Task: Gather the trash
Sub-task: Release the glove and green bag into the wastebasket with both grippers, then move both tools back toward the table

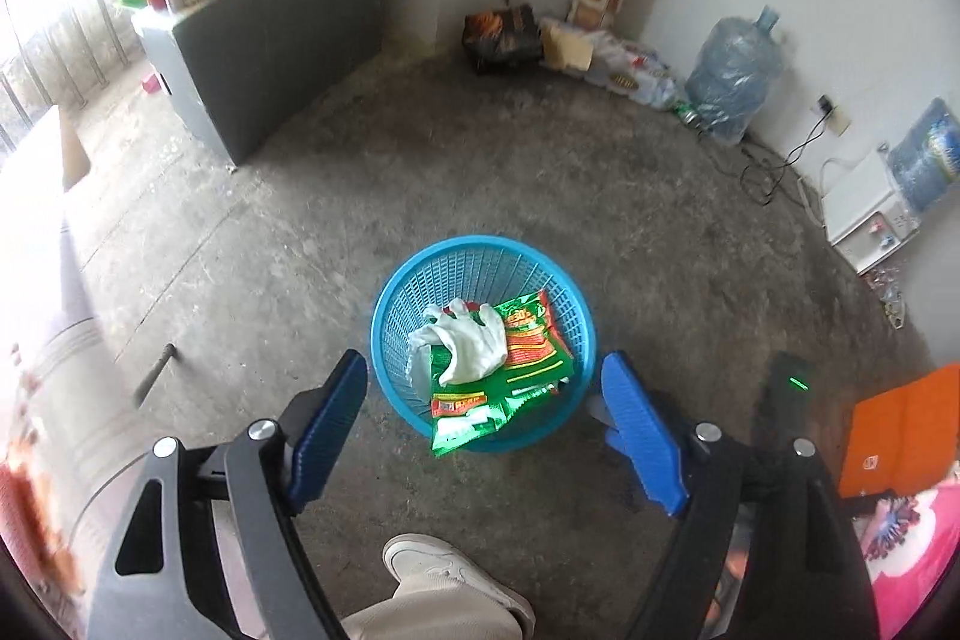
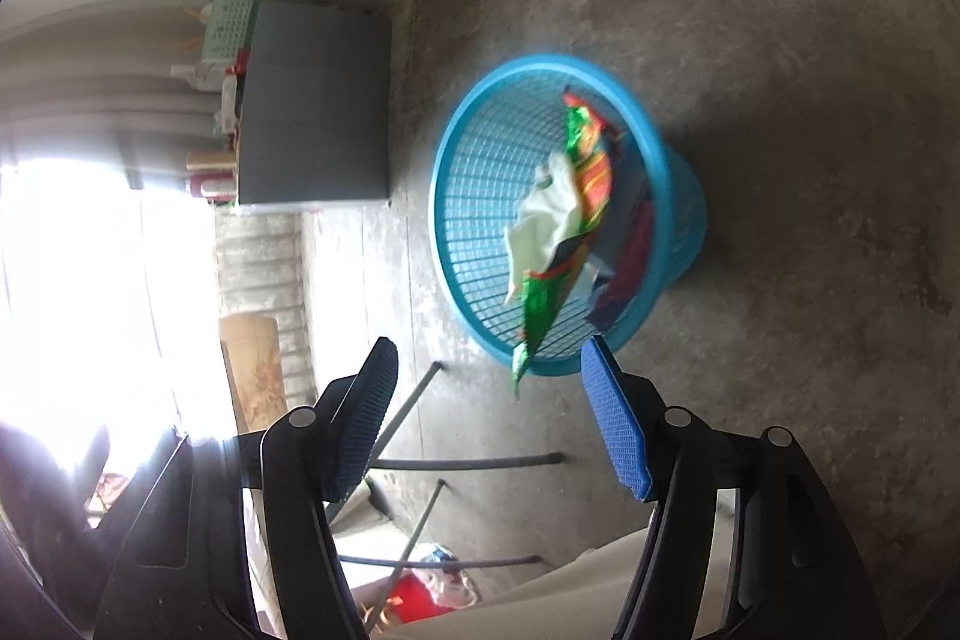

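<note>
A blue mesh basket (image 1: pixel 390 298) stands on the concrete floor. In it lie a white glove (image 1: pixel 471 349) and green and red snack wrappers (image 1: pixel 528 370), one hanging over the near rim. My left gripper (image 1: pixel 483 382) is open and empty, just above the basket's near side. In the right wrist view the basket (image 2: pixel 474 196) shows tilted, with the white glove (image 2: pixel 546 214) and wrappers (image 2: pixel 588 172) inside. My right gripper (image 2: pixel 489 364) is open and empty, near the basket's rim.
A grey cabinet (image 1: pixel 270 46) with clutter on top stands at back left. Bags, a box (image 1: pixel 501 34) and a water jug (image 1: pixel 735 70) line the far wall. Cables and a white device (image 1: pixel 864 208) lie at right. My shoe (image 1: pixel 450 574) is below. Metal chair legs (image 2: pixel 468 460) are near the right gripper.
</note>
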Demonstrator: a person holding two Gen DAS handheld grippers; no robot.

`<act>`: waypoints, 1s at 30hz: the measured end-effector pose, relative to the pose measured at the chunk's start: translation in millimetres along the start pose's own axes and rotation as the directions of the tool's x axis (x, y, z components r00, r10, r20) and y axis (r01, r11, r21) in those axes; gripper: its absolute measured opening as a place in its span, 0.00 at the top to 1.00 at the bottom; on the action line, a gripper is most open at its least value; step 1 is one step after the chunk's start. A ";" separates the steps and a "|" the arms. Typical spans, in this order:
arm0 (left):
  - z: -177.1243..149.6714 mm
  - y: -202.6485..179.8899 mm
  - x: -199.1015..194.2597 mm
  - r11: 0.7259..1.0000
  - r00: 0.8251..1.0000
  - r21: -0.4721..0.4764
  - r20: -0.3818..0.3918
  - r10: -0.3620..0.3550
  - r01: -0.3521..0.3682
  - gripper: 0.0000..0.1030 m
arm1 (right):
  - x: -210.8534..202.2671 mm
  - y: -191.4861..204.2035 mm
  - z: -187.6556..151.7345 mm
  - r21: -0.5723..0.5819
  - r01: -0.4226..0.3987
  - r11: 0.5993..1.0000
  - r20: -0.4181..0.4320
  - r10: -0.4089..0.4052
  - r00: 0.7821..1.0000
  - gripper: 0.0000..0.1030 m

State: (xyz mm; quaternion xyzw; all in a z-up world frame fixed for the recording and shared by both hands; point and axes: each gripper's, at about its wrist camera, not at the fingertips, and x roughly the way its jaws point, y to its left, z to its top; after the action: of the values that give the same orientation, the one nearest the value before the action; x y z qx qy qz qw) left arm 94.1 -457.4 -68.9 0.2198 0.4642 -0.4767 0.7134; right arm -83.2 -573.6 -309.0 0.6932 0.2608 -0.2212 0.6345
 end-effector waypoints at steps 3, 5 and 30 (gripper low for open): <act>-12.8 11.7 -38.1 1.000 0.999 -0.014 0.044 -0.026 0.026 0.22 | 29.0 8.5 3.3 0.000 0.054 0.999 -0.071 -0.054 0.996 0.40; -24.4 24.2 -63.7 1.000 0.997 -0.015 0.080 -0.023 0.024 0.21 | 51.3 11.3 6.6 -0.014 0.109 0.994 -0.113 -0.110 0.988 0.47; -136.1 155.4 -185.5 0.966 0.967 -0.245 0.212 0.141 -0.087 0.21 | 79.6 4.5 12.7 -0.184 0.413 0.892 -0.091 -0.434 0.896 0.60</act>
State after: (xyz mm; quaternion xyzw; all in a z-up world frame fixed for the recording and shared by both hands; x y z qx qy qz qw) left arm 148.6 -196.4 8.4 0.1048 0.4190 -0.3987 0.8090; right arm -19.0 -580.1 -357.6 0.5794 0.4634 -0.2872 0.6059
